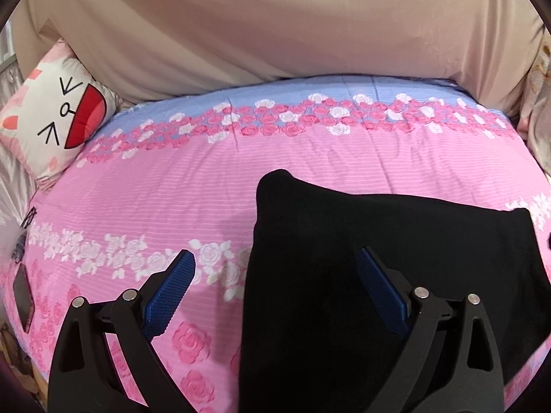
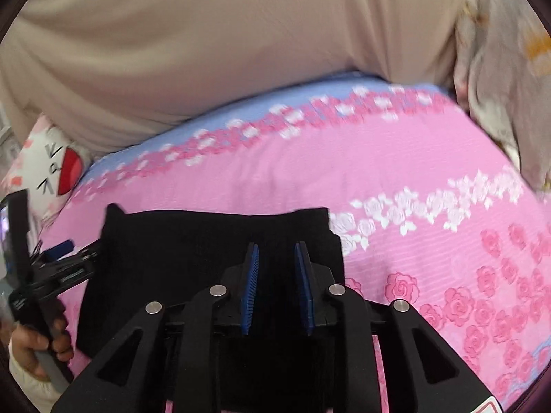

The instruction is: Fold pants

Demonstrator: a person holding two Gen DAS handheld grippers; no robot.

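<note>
While the left tool (image 1: 275, 275) gapes over folded pants (image 1: 378, 275), the right tool (image 2: 275, 258), narrowly parted, seemingly grips nothing; bed (image 1: 155, 206) lies bare toward nine o'clock.

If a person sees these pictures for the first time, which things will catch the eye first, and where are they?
First, the folded black pants lying on the pink rose-patterned bedsheet, in the near middle of the bed. Next, the white cartoon-cat pillow with a red mouth at the far left, against the beige padded headboard. Both grippers, left gripper and right gripper, hover open above the pants.

Black pants (image 1: 361, 275) lie on a pink, rose-patterned bedspread (image 1: 172, 199) with a blue band.
</note>
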